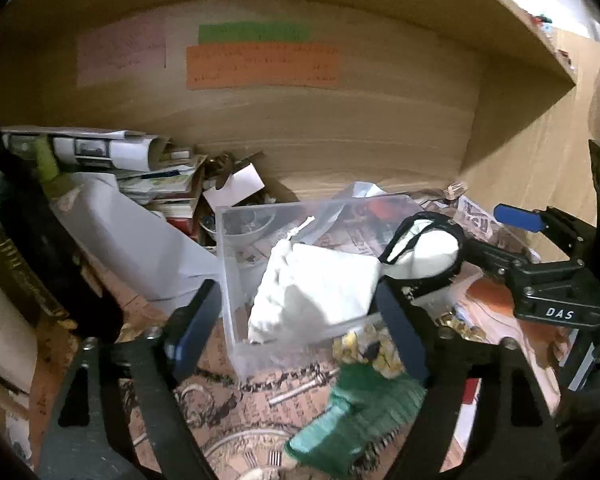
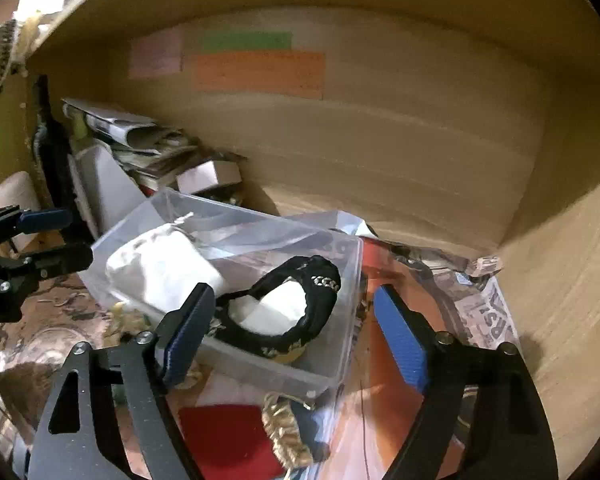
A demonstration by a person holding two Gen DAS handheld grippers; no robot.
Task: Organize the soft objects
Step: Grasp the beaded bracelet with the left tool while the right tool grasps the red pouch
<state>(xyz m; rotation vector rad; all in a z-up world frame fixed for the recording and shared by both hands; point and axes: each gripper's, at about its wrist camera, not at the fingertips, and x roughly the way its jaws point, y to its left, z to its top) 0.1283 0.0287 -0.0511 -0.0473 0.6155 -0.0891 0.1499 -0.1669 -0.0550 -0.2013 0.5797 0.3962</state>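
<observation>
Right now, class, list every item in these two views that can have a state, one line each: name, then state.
clear plastic box: lid off, open at the top
white drawstring pouch: lying inside the box
black-trimmed white item: in the box, beside the pouch
green cloth: outside the box, on the table
left claw: open, empty
right claw: open, empty

Both hand-held grippers — left (image 1: 296,320), right (image 2: 300,328) — seemingly agape

Printed cloth (image 1: 228,412) under (clear) bin (image 1: 236,344)
</observation>
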